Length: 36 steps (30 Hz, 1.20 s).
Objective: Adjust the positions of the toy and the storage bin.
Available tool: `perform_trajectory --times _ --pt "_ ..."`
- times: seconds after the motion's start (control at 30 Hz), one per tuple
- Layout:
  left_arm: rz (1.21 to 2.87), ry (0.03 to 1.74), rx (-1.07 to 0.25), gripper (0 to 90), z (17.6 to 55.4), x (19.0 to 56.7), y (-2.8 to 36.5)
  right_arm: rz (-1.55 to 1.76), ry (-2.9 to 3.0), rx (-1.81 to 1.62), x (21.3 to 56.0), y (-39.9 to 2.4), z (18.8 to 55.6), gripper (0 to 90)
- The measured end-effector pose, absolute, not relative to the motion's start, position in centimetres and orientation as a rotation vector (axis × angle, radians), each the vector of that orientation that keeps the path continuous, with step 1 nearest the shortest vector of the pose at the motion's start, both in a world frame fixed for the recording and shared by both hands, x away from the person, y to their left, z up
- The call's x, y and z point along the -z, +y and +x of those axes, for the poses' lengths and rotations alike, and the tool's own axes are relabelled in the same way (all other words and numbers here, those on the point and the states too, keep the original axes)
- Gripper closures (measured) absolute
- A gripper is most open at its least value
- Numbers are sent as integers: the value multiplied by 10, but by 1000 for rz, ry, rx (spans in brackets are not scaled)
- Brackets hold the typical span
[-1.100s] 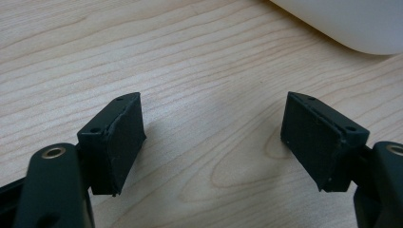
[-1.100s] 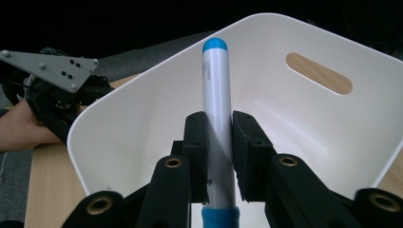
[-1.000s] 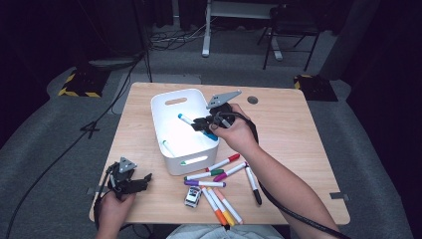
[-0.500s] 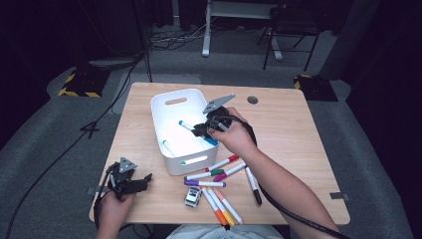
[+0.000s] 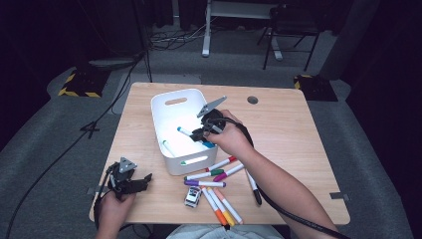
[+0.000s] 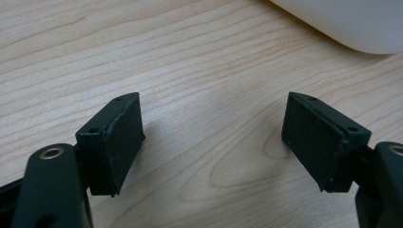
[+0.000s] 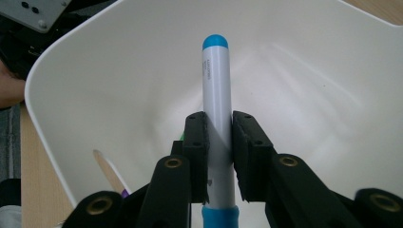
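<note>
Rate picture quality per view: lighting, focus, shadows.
High view: table lit, surroundings dark, slightly soft. Left gripper view: sharp wood grain, soft shadows under the left claw. Right gripper view: blue marker sharp in the right claw, bin wall bright.

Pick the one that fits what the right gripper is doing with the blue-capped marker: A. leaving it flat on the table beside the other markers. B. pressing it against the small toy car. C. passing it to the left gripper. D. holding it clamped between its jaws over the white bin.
D: in the right gripper view the right gripper has its jaws clamped on the blue-capped marker, with the white bin behind it.
</note>
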<state>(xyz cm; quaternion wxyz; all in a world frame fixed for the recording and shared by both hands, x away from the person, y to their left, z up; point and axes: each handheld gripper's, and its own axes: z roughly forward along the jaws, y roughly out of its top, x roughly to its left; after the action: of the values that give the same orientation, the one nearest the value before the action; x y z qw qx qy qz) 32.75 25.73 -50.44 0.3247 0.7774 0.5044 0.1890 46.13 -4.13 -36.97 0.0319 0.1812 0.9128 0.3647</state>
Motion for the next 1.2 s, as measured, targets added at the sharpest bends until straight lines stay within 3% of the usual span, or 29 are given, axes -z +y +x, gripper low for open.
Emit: perform_trajectory --times 0.8,0.97,1.2 --pt "2037 1323 -498 222 328 505 257 583 2853 -1039 381 -32 462 764" --pt "2041 1321 -495 221 328 504 257 617 2821 -1142 376 -34 460 608" --pt "2041 1320 -495 220 328 504 257 586 2777 -1227 361 -41 453 598"
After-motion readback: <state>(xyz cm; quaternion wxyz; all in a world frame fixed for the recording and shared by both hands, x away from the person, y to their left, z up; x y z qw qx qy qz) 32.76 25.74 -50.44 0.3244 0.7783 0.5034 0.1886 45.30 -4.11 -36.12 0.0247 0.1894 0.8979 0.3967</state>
